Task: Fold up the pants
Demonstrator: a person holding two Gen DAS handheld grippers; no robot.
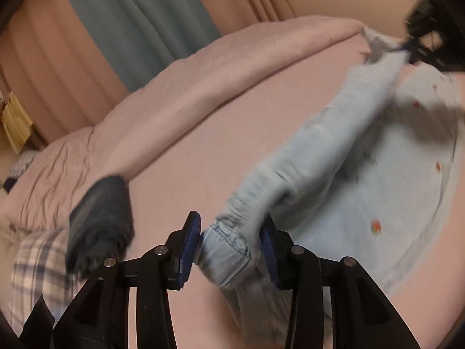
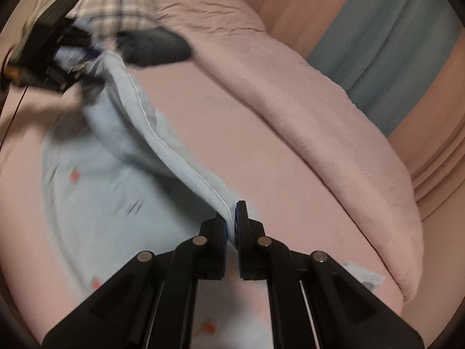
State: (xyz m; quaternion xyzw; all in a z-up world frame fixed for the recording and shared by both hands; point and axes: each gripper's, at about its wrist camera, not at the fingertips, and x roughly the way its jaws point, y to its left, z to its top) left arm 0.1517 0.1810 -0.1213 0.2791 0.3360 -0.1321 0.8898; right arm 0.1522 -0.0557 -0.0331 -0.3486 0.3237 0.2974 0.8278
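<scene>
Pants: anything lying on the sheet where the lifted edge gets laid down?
Nothing visible. Both the left gripper and right gripper already clamp the pants. The dark garment and plaid cloth lie off to the side on the bed sheet.

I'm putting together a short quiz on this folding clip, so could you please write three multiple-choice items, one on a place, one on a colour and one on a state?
1. Where does the dark garment lie?
A. On the bed near the plaid cloth
B. On top of the pants
C. Hung on the curtain

2. What colour are the pants?
A. Dark green
B. Light blue with small red marks
C. Plain white

3. How does the right gripper stand?
A. Wide open above the bed
B. Shut on nothing
C. Shut on an edge of the pants

Answers:
1 A, it sits on the pink sheet beside the plaid cloth.
2 B, the fabric is pale blue with red spots.
3 C, the seamed edge runs between its pads, while the left gripper clamps the other end.
</scene>
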